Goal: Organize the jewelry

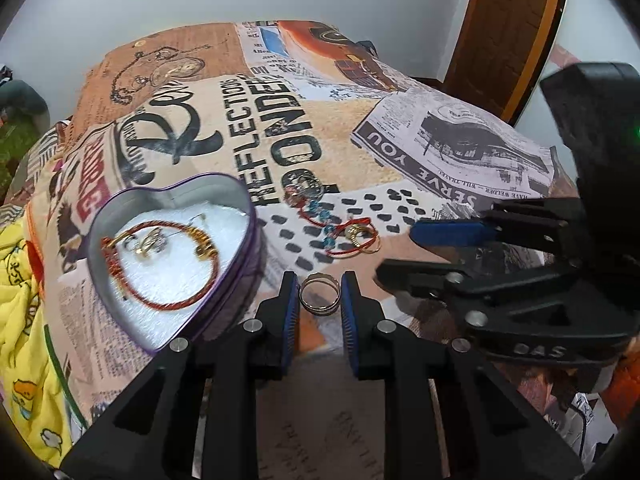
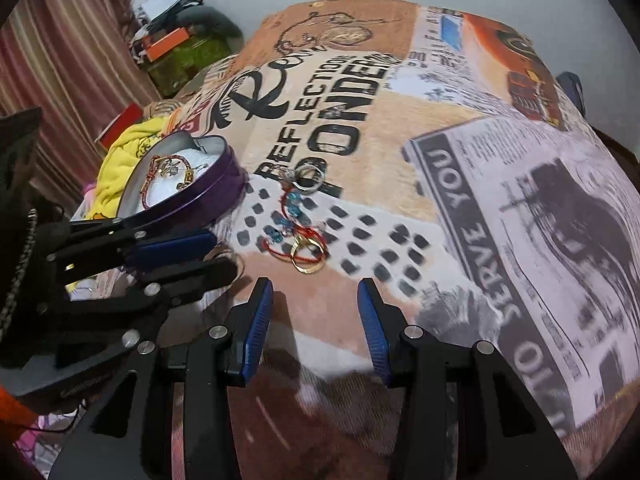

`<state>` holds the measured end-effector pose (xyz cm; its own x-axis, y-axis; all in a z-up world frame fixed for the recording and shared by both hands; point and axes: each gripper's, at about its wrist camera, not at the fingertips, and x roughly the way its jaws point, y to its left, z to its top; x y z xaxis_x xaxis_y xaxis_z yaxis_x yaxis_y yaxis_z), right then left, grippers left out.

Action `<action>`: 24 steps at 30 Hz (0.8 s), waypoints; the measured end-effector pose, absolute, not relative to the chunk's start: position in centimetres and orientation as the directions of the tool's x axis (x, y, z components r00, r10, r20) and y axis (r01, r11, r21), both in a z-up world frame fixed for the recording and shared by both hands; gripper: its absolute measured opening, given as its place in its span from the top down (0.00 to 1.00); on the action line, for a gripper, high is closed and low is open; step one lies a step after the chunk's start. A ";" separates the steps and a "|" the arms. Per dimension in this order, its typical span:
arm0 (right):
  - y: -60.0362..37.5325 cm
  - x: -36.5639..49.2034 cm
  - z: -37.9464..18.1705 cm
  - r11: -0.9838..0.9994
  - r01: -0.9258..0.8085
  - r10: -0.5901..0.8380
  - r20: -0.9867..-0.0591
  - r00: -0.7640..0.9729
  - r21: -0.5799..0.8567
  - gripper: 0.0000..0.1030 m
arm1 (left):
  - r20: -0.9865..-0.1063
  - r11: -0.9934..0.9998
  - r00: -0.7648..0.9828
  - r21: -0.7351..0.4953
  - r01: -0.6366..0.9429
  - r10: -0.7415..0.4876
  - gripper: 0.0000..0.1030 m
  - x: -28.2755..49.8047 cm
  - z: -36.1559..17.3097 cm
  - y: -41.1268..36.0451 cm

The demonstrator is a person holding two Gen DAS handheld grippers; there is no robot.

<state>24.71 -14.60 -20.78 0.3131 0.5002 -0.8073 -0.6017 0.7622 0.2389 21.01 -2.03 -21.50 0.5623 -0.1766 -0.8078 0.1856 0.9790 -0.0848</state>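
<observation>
- Printed newspaper-collage bedspread [image 1: 352, 152] underneath everything.
- Purple heart-shaped tin with white padding [image 1: 240, 216] at near left, already holding a red cord bracelet [image 1: 168, 264].
- Left gripper [image 1: 320, 294] angled steeply down, jaws narrow, pads pressing either side of a two-tone metal band ring [image 1: 320, 293]; tin just left of it, so a short carry leftward looks next.
- Right gripper [image 2: 316, 312] pitched down, jaws half-wide, empty.
- Tangle of red cord, blue beads and gold rings [image 2: 300, 240] just beyond, slightly left of its gap; long axis running far-to-near.
</observation>
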 end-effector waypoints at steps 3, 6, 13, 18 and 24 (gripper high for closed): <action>-13.7 25.2 -21.0 0.762 -0.610 0.484 -0.816 0.315 0.216 0.61 | -0.807 0.981 0.565 -0.088 0.174 -0.172 0.80 20.8 -21.6 -1.5; -13.1 25.3 -21.3 0.766 -0.613 0.471 -0.817 0.333 0.192 0.62 | -0.806 0.981 0.564 -0.104 0.161 -0.178 0.80 20.8 -21.8 -1.1; -13.6 24.9 -21.2 0.771 -0.612 0.465 -0.810 0.357 0.173 0.85 | -0.804 0.981 0.566 -0.113 0.156 -0.182 0.80 20.8 -21.6 -1.1; -14.3 23.9 -20.8 0.771 -0.611 0.466 -0.811 0.353 0.178 0.95 | -0.800 0.981 0.571 -0.117 0.157 -0.187 0.80 20.4 -21.2 -1.0; -15.3 23.2 -20.6 0.787 -0.590 0.455 -0.814 0.361 0.178 0.95 | -0.786 0.981 0.590 -0.114 0.158 -0.186 0.80 19.6 -20.2 -1.1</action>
<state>23.20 -15.29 -20.56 0.3614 0.4549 -0.8139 -0.5903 0.7873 0.1779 19.60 -1.13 -20.19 0.5897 -0.1863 -0.7858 0.1583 0.9808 -0.1137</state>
